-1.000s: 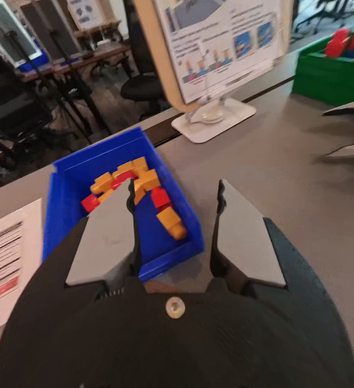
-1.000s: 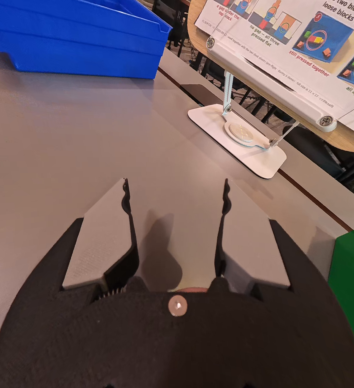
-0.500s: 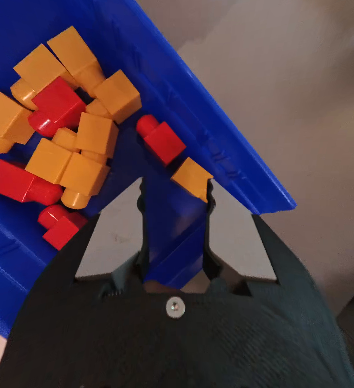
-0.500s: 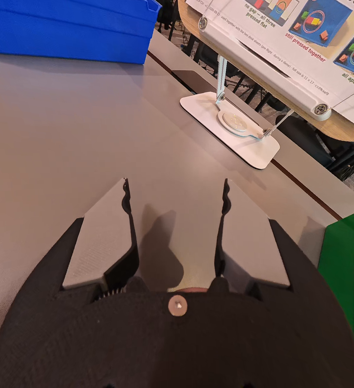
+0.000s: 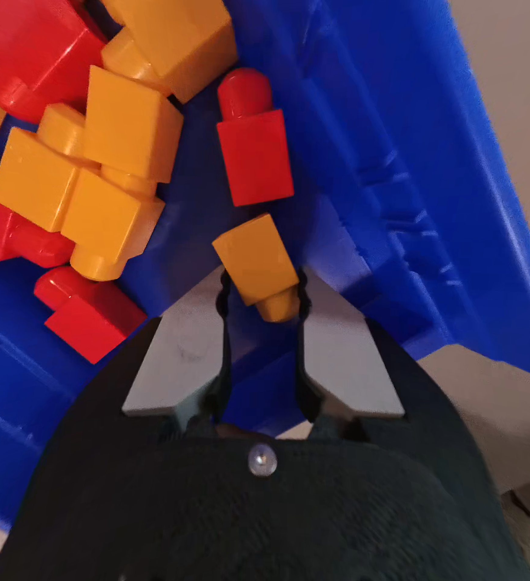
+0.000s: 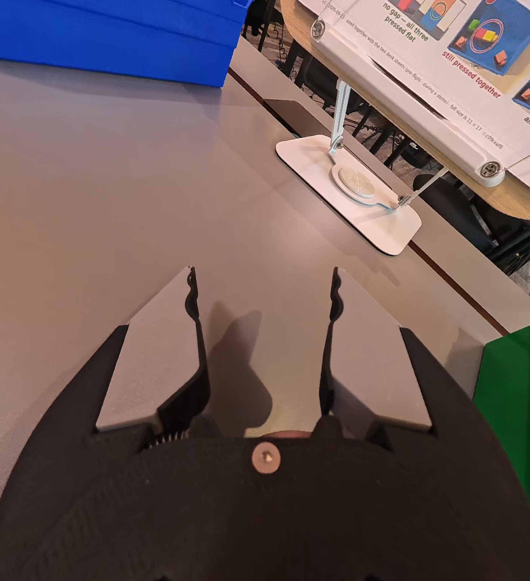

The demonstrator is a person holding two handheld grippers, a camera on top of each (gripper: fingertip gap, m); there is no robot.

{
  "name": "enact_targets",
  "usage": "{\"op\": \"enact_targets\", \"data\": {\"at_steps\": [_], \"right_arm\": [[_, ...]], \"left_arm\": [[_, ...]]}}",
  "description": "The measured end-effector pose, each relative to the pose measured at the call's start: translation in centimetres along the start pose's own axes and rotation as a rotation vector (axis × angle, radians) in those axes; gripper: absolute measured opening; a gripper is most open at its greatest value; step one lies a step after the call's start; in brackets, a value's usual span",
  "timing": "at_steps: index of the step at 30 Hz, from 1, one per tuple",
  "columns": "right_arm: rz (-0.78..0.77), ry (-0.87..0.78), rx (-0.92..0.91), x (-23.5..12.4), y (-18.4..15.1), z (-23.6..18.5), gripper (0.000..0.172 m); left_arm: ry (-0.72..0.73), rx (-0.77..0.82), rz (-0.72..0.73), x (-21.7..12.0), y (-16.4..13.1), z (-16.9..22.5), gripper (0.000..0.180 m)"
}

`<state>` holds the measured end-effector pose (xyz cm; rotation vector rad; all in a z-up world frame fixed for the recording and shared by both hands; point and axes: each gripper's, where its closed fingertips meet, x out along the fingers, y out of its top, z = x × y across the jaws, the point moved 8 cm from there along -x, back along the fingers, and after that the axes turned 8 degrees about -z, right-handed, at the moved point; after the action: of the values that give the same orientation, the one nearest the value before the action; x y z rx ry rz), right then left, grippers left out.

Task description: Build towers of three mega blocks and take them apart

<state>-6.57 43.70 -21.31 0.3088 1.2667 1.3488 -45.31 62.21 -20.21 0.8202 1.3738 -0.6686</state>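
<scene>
Orange block [image 5: 256,262]: low in the blue bin [image 5: 383,157], stud toward the camera, just below a red block [image 5: 256,157].
Left gripper [image 5: 262,283]: jaws closed on the orange block's sides.
Other blocks [image 5: 100,176]: orange and red, heaped left of it.
Right gripper [image 6: 263,276]: jaws wide apart, bare, over the grey tabletop [image 6: 100,188], right of the bin.

Soft, even indoor light in both views, a little dim and warm. The left wrist view is smeared by motion, worst along the blue bin [image 5: 414,157] wall and the blocks [image 5: 116,188] (edges bleed). The right wrist view is sharp; the table [image 6: 131,188] carries a pale sheen and a soft shadow between the fingers [image 6: 160,345]. Straight lines bow near the edges.
</scene>
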Motion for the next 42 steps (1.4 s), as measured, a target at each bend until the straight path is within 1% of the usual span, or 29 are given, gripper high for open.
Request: {"op": "enact_targets", "data": {"at_steps": [2, 4, 7, 10, 16, 20, 23, 27, 31, 34, 36, 38, 40, 42], "right_arm": [[-0.001, -0.002, -0.012, 0.0, 0.0, -0.2, 0.082], [-0.006, 0.003, -0.027, 0.0, 0.0, -0.4, 0.081], [-0.014, 0.003, -0.042, 0.1, 0.0, -0.5, 0.081], [-0.012, 0.009, -0.043, 0.1, 0.0, -0.6, 0.081], [-0.010, 0.040, -0.038, 0.0, 0.1, -0.8, 0.080], [-0.006, 0.060, -0.031, 0.0, 0.1, -0.8, 0.079], [-0.007, 0.070, -0.035, 0.0, 0.1, -0.9, 0.077], [-0.008, 0.062, -0.037, 0.0, 0.1, -0.9, 0.077], [-0.017, 0.062, -0.044, 0.1, 0.1, -1.0, 0.077], [-0.015, 0.067, -0.043, 0.0, 0.1, -1.0, 0.077], [-0.017, 0.067, -0.040, 0.0, 0.0, -0.8, 0.077], [-0.021, 0.067, -0.031, -0.1, -0.1, -0.4, 0.077], [-0.022, 0.075, -0.011, -0.2, -0.3, 0.1, 0.076], [-0.014, 0.076, 0.012, -0.3, -0.4, 0.5, 0.075]], "left_arm": [[-0.020, -0.030, 0.031, -0.7, -0.3, -0.2, 0.042], [-0.007, -0.039, 0.023, -0.9, -0.7, -0.2, 0.041], [0.074, -0.017, -0.041, -1.4, -1.6, -0.2, 0.041], [0.149, 0.012, -0.076, -2.4, -2.4, 0.1, 0.041], [0.263, 0.107, -0.068, -5.6, -3.2, 1.4, 0.041], [0.334, 0.186, -0.076, -7.3, -2.8, 2.9, 0.041], [0.423, 0.269, -0.087, -8.7, -1.7, 4.5, 0.041], [0.481, 0.429, -0.115, -10.1, 0.4, 8.6, 0.041], [0.470, 0.632, -0.202, -9.0, 2.6, 13.8, 0.041], [0.450, 0.814, -0.287, -6.5, 4.4, 17.8, 0.041], [0.438, 0.910, -0.370, -4.4, 5.6, 19.9, 0.041], [0.456, 0.974, -0.446, -2.6, 6.9, 21.2, 0.041], [0.479, 1.007, -0.491, -1.3, 8.4, 22.1, 0.041], [0.446, 1.029, -0.520, -0.4, 9.7, 23.0, 0.041]]}}
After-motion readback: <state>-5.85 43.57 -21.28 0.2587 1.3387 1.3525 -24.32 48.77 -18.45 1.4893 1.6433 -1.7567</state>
